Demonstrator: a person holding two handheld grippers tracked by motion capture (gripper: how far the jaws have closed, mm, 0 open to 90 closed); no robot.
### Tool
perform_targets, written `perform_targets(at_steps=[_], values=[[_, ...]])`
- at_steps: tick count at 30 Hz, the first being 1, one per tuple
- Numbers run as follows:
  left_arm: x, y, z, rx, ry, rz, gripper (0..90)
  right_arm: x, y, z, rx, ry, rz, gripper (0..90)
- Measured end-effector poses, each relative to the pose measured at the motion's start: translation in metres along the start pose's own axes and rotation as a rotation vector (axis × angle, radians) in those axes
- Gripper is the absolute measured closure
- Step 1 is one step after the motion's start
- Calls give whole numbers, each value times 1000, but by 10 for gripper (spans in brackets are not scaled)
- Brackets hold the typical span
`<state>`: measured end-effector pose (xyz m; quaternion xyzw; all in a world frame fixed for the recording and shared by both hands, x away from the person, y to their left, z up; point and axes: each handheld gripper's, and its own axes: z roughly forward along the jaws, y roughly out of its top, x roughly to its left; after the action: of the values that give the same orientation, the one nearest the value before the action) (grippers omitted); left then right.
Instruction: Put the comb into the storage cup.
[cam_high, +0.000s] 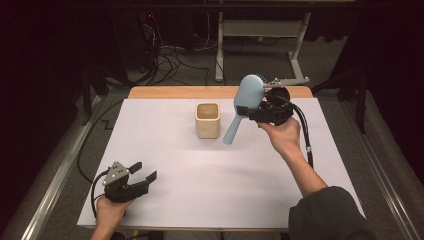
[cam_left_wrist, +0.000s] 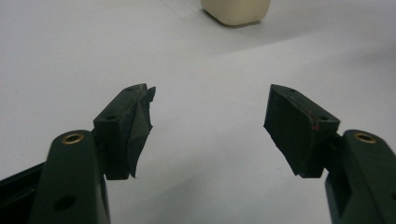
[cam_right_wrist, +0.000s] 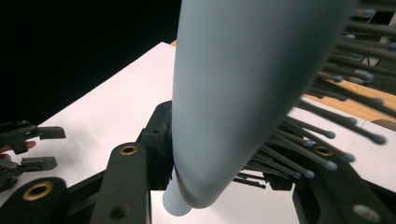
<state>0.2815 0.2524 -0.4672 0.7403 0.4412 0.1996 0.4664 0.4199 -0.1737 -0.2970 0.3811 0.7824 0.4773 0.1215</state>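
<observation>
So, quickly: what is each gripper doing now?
Left gripper: open, holding nothing, low over the table.
Right gripper: closed on the blue hairbrush, lifted.

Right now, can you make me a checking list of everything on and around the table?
Surface: white table top, wooden strip at the far edge.
Job's things: blue hairbrush held up off the table; cream square cup standing upright, apart from the brush.
Clutter: nothing seen.
Grippers: right tool shut on the hairbrush where head meets handle; left tool open, holding nothing, low over the near left corner.
Cables: a black cable trails from the right tool; more tangled on the floor behind.
Surroundings: dark room, white frame legs beyond.
</observation>
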Motion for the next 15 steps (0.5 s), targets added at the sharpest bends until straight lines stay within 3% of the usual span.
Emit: perform_targets(at_steps=[15], values=[[1, 0, 0, 3, 0, -1, 322, -2, 12, 6, 0, -8, 5, 547]])
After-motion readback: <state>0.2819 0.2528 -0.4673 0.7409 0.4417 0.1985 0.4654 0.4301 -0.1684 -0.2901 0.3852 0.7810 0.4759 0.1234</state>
